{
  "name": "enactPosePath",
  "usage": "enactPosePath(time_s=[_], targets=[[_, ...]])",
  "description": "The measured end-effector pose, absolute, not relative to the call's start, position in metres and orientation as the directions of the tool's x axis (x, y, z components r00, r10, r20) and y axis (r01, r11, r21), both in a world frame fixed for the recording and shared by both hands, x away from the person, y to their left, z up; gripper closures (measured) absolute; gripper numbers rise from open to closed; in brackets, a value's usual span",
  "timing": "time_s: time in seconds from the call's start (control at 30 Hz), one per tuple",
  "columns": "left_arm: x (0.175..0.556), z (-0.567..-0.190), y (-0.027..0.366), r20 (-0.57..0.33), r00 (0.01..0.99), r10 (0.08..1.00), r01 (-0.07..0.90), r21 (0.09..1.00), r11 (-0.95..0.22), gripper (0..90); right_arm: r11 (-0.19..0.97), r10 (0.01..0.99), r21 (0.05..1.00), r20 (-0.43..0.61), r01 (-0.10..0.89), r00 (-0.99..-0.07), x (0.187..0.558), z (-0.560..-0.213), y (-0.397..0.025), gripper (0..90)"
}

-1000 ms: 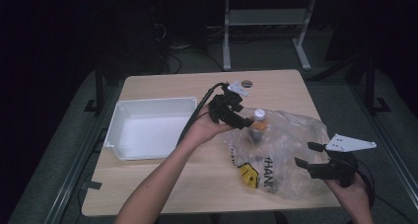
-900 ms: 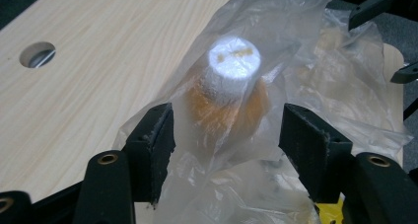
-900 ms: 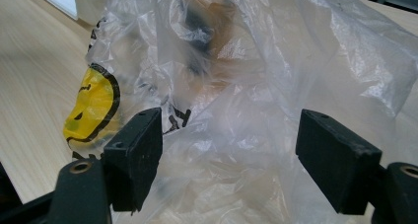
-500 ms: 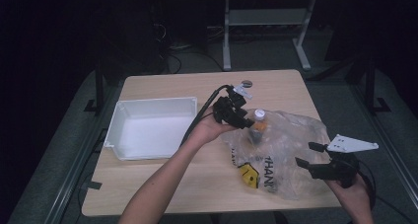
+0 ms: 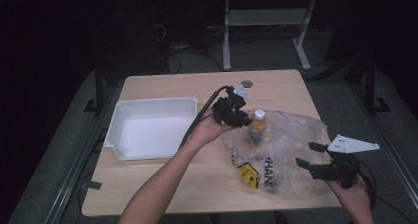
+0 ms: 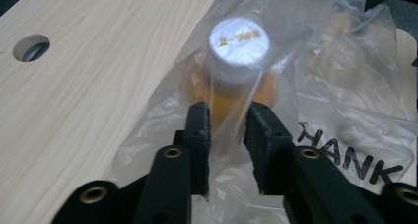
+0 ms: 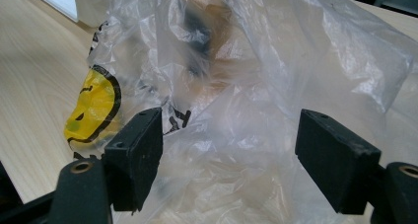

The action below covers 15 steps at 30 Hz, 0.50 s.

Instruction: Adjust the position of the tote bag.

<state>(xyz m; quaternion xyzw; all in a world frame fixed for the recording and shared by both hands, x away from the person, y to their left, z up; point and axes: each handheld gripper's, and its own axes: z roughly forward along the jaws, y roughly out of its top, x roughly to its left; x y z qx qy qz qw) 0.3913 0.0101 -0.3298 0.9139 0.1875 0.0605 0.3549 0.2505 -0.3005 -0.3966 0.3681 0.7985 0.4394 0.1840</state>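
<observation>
In the high view, a clear plastic bag (image 5: 283, 152) printed with a yellow smiley face and black letters lies crumpled on the right half of the wooden surface (image 5: 162, 184). An orange bottle (image 5: 257, 125) with a white cap stands at the bag's upper left edge, wrapped in the film. The left claw (image 5: 242, 119) sits right against that bottle, its hand coming in from the bottom of the view on a long bare forearm. The right claw (image 5: 308, 155) hovers at the bag's lower right edge, jaws spread apart, with its grey three-cornered plate above it. A white tray (image 5: 114, 132) rests on the left part of the surface, well apart from the bag, and a small round hole (image 5: 246, 83) shows in the surface near the far edge.

In the left gripper view, the left claw (image 6: 226, 135) is clamped on a fold of bag film (image 6: 340, 81) just below the bottle (image 6: 236, 71); the jaws stand close together with plastic pinched between them, and the orange body shows through the film behind. The white cap (image 6: 239, 39) faces the camera. The hole (image 6: 30, 47) lies off to the left.

In the right gripper view, the right claw (image 7: 229, 150) stands wide apart, with loose bag film (image 7: 276, 61) bulging between the jaws but not gripped. The smiley face (image 7: 93, 110) sits just beside the left jaw, and a corner of the tray (image 7: 91, 2) shows at the top left.
</observation>
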Motion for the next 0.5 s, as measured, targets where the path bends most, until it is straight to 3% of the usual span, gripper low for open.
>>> enactPosePath(time_s=[0.27,0.5], targets=[[0.393,-0.331,0.021,-0.016,0.903,0.429,0.329,0.668,-0.667,85.8,0.345,0.748,0.839,0.025,0.421,-0.663,0.249,-0.396,-0.300,25.9],[0.401,-0.338,0.037,-0.083,0.871,0.484,0.411,0.664,-0.625,86.9,0.346,0.749,0.836,0.028,0.427,-0.662,0.249,-0.397,-0.299,25.9]])
